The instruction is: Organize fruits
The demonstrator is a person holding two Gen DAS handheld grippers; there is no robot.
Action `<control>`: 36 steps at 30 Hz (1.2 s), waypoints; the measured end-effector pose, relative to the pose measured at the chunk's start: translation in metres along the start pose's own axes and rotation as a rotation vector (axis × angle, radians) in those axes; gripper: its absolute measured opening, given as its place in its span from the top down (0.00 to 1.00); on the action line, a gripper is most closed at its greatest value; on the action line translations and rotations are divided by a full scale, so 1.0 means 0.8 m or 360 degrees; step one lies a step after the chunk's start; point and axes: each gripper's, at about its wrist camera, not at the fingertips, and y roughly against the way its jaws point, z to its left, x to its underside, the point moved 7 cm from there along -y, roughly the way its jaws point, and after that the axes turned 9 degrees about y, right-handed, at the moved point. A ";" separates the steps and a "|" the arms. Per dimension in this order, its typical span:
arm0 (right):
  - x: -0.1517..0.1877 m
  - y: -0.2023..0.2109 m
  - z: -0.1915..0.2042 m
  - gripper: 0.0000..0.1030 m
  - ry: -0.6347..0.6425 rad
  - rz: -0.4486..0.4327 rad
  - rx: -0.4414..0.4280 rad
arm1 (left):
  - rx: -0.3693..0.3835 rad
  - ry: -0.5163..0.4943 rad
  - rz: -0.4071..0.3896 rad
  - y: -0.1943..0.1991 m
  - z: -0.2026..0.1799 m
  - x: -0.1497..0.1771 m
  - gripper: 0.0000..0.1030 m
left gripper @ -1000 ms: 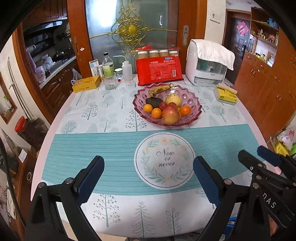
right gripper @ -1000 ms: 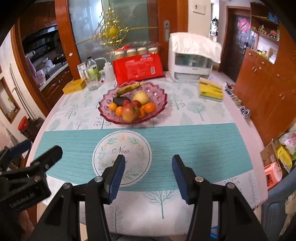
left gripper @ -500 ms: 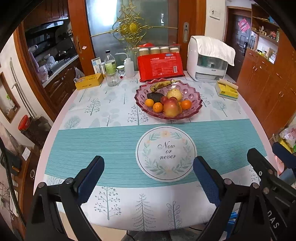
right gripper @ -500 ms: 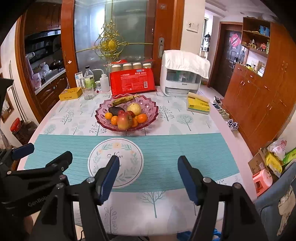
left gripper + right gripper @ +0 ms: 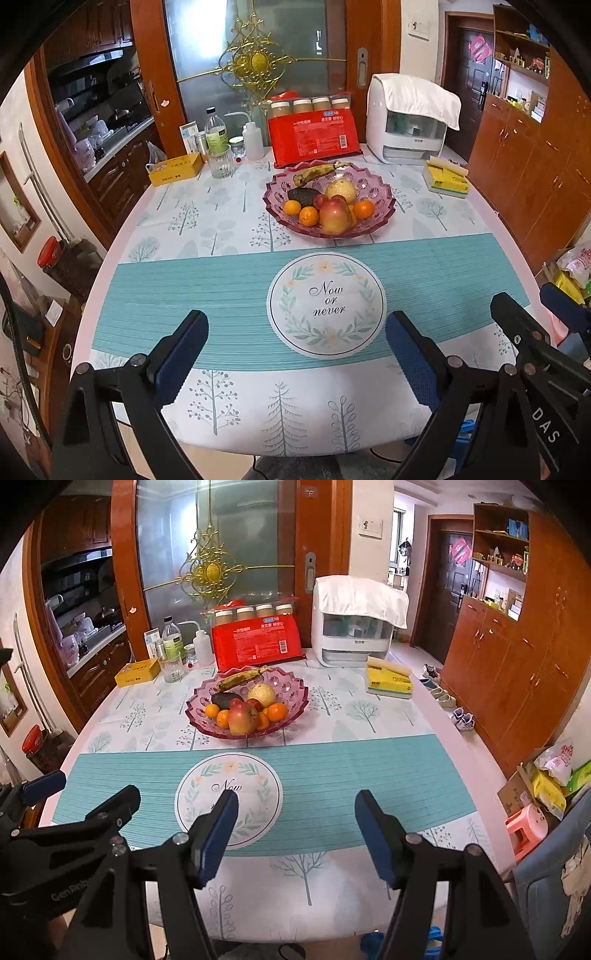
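Both views sit higher and farther back from the fruit bowl (image 5: 330, 206) than 1 s ago, so more of the table (image 5: 229, 280) shows; fruit itself hasn't shifted. Judging by that, the tongs are backing off, not reaching in. Left tongs (image 5: 295, 354) spread wide, nothing btwn them; right tongs (image 5: 295, 834) also spread and holding nothing. Bowl sits just behind the round "Now or never" mat (image 5: 326, 304) and holds all the fruit: banana (image 5: 320, 172) at the far rim, avocado (image 5: 305, 196), pear (image 5: 341, 189), apple (image 5: 335, 218) in front, oranges (image 5: 309, 215) either side. No fruit on the table outside the bowl. Fits either all gathered or nothing taken out.
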 end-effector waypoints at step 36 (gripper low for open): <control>0.006 -0.007 -0.041 0.35 -0.0106 -0.0002 -0.0005 | -0.0025 -0.0116 -0.0001 0.001 -0.039 -0.008 0.07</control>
